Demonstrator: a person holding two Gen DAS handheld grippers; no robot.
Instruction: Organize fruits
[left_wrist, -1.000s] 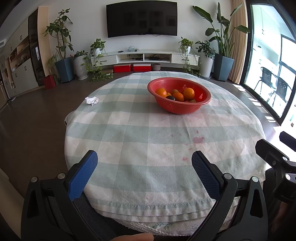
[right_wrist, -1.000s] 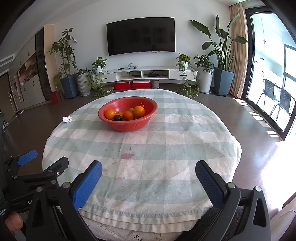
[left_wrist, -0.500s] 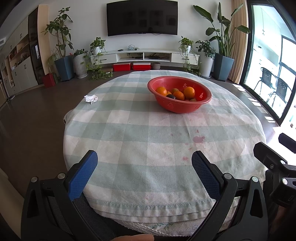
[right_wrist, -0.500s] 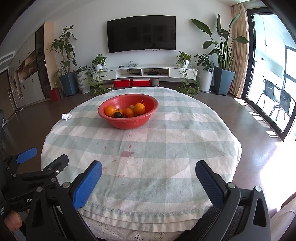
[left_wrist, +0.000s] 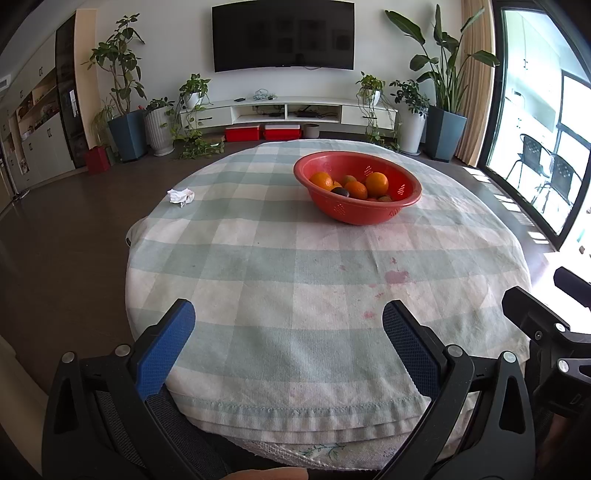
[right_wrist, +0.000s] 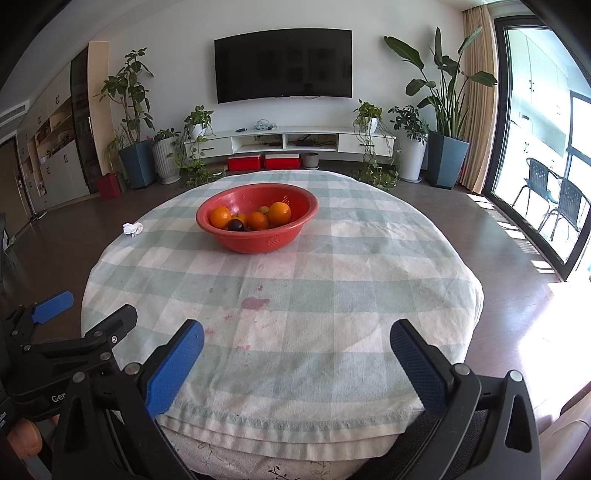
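While both grippers hang at the near edge of the round surface, neither holds anything. Left gripper has its blue-padded fingers spread wide apart over the checked cloth, and the right gripper is spread just as wide beside it. Well beyond them, on the far half of the surface, stands a red bowl with perforated walls. Inside it lie several oranges and one dark fruit, all below the rim. Pink stains mark the cloth between the bowl and the grippers. A crumpled white tissue lies near the surface's left edge, well apart from the bowl.
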